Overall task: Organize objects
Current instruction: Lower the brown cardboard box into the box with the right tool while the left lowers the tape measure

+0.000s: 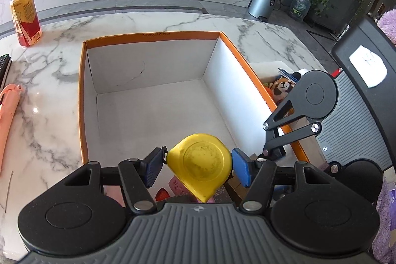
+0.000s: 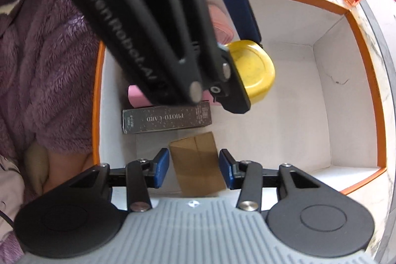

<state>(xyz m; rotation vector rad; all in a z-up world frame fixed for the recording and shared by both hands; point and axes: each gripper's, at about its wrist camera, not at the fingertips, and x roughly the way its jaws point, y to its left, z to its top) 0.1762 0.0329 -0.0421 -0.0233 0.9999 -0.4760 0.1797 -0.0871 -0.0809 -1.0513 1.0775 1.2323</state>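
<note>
Left gripper (image 1: 199, 168): blue pads (image 1: 154, 166) spread, flanking a yellow tape measure (image 1: 201, 165); contact not certain, a small gap visible on the right side, so hold cannot be told. Tape measure low over the near end of the orange-rimmed box (image 1: 153, 36), above a pink case (image 2: 137, 95) and a dark photo-card box (image 2: 167, 119) lying on the floor there.

Right gripper (image 2: 194, 168): pads (image 2: 162, 168) apart, straddling a small brown carton (image 2: 198, 163) without clearly touching it.

Tape measure likely hard plastic, smooth and a bit slippery, moderately heavy for its size, not fragile; best pinched across the flat round faces, not the curved edge. Brown carton probably light cardboard, easily crushed; best taken gently across the narrow sides.
</note>
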